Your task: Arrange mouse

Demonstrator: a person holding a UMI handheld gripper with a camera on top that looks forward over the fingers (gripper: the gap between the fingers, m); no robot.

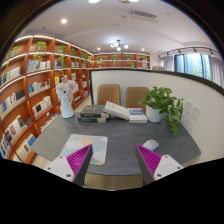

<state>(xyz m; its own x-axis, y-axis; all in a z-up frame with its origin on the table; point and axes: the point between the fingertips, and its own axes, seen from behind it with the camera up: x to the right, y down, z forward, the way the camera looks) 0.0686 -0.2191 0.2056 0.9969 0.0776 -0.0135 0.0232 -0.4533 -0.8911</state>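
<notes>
1. At about ten o'clock from the tool [112,160], a long wall of bookshelves [25,95] runs away along the room; it has no part in the coming move.

2. Just ahead of the left finger, at about eleven o'clock, a pink-purple pad or sheet [78,153] lies flat on the grey tabletop [110,140] — I judge it to be a mouse pad, and so the likely place for the mouse to end up, though the task sentence does not say so.

3. Straight on at twelve o'clock, well beyond the fingers, a stack of books [93,114] and a second book or box [133,114] sit near the far edge of the tabletop, with two wooden chairs [122,95] behind them.

4. Between the fingers nothing is held: the tool stands wide, its two magenta pads [80,158] well apart with bare tabletop between them.

5. At about one o'clock, close beside the right finger and just beyond its tip, the white mouse [150,145] rests on the tabletop. Its long axis cannot be read with any certainty.

6. Farther off at about two o'clock, a potted plant [162,103] stands well beyond the mouse.

7. The move turns on this — the mouse lies right of the tool's centre line, so the tool would need to swing rightward to bring it between the fingers.
</notes>
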